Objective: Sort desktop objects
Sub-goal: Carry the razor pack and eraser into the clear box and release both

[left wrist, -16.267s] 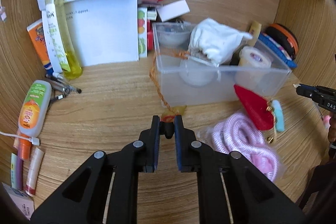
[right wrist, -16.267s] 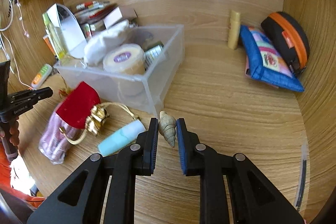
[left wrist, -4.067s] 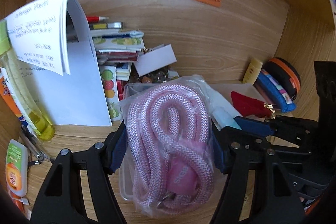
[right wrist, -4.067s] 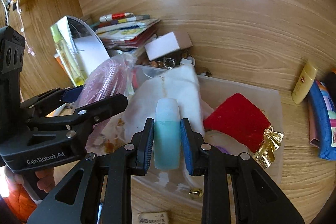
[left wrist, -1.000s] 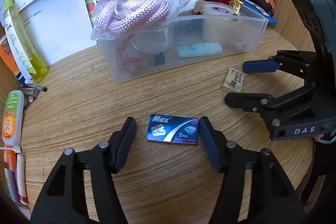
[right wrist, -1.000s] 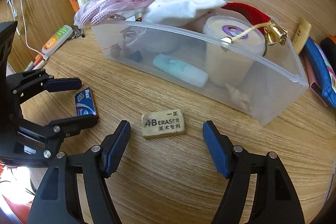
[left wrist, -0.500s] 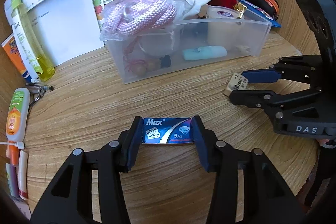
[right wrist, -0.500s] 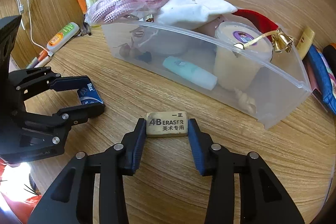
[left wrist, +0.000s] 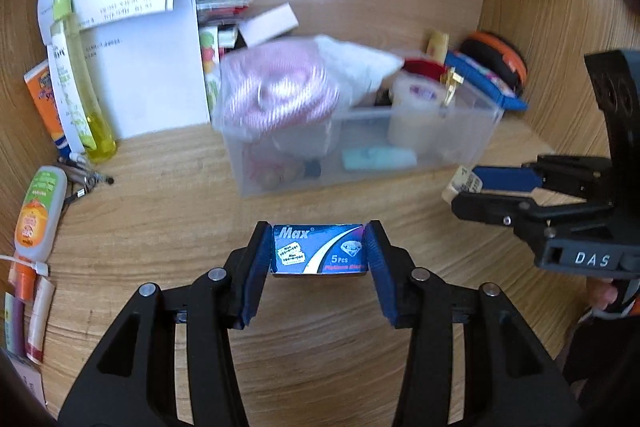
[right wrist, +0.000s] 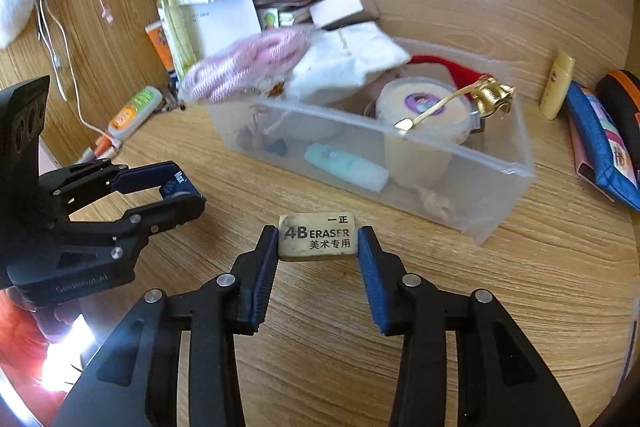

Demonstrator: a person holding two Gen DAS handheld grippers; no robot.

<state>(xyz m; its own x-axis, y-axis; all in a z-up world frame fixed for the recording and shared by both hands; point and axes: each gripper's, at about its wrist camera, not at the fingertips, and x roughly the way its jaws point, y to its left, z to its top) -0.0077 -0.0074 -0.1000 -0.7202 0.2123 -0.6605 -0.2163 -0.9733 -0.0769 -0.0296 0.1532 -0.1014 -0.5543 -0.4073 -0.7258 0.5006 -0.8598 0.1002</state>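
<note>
My left gripper (left wrist: 319, 247) is shut on a small blue "Max" razor-blade box (left wrist: 319, 250), held just above the wooden desk. The right gripper (right wrist: 318, 241) is shut on a dirty white 4B eraser (right wrist: 318, 235), also lifted off the desk. Each gripper shows in the other's view: the right gripper (left wrist: 466, 185) with the eraser (left wrist: 464, 183) at the right, the left gripper (right wrist: 176, 189) with the blue box (right wrist: 176, 185) at the left. Behind both stands a clear plastic box (left wrist: 460, 151) (right wrist: 500, 195) holding a bagged pink rope (left wrist: 280, 95), white cloth, tape roll, red pouch and a mint tube.
A yellow spray bottle (left wrist: 80, 83), folded papers (left wrist: 148, 47) and tubes (left wrist: 38, 207) crowd the left side. A blue pouch (right wrist: 600, 147) and an orange-trimmed case (left wrist: 496, 63) lie at the right by the side wall. Bare desk lies in front of the clear box.
Both grippers closed on their objects, the left on the blue box and the right on the eraser, then lifted them off the desk.
</note>
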